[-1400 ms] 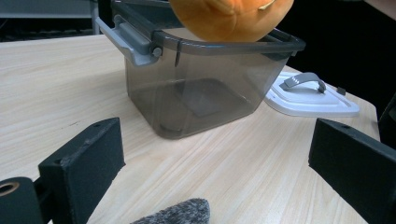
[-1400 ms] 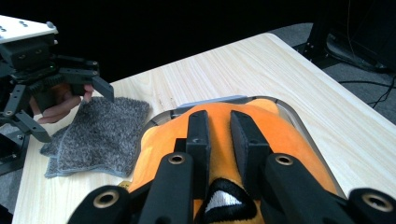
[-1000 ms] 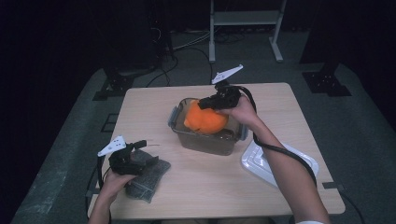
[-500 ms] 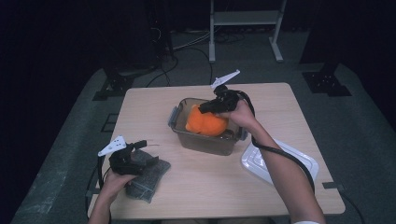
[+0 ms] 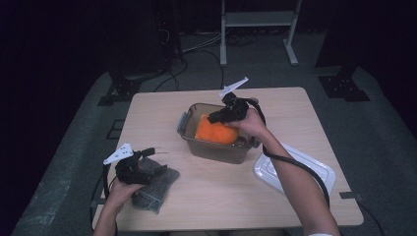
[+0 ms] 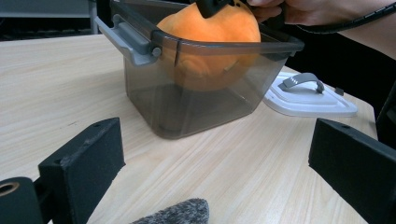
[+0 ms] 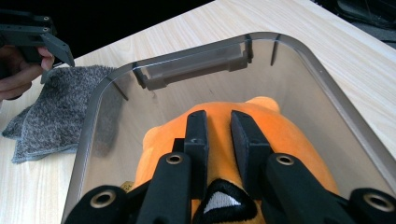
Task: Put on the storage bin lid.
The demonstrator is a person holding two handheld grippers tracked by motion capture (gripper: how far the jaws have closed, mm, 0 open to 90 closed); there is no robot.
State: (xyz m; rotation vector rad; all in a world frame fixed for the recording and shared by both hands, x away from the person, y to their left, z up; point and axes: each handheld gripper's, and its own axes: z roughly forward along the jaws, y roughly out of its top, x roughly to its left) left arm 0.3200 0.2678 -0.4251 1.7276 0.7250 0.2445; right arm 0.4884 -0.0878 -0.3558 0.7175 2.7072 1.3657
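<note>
**Orange plush going into the smoky bin**

Pale wood table point(image 5: 162, 118) underneath, then translucent grey bin point(image 5: 216, 147), lid point(image 5: 295, 169) set aside — mouth left free. Orange plush toy point(image 7: 275, 135) half inside the bin, pinched in a fold by right gripper point(image 7: 218, 135), jaws nearly closed. Left gripper point(image 6: 210, 163) spread wide, holding nothing, over the grey cloth point(image 5: 152, 184) — likely next in.

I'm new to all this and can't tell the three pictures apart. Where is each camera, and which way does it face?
High view: above the table, looking down; both forearms show.
Left gripper view: on the left gripper, low over the table, facing the box; its open jaws show.
Right gripper view: on the right gripper, looking down into the box; jaws pinch the orange plush toy.
Shared: the grey cloth shows in both gripper views.
</note>
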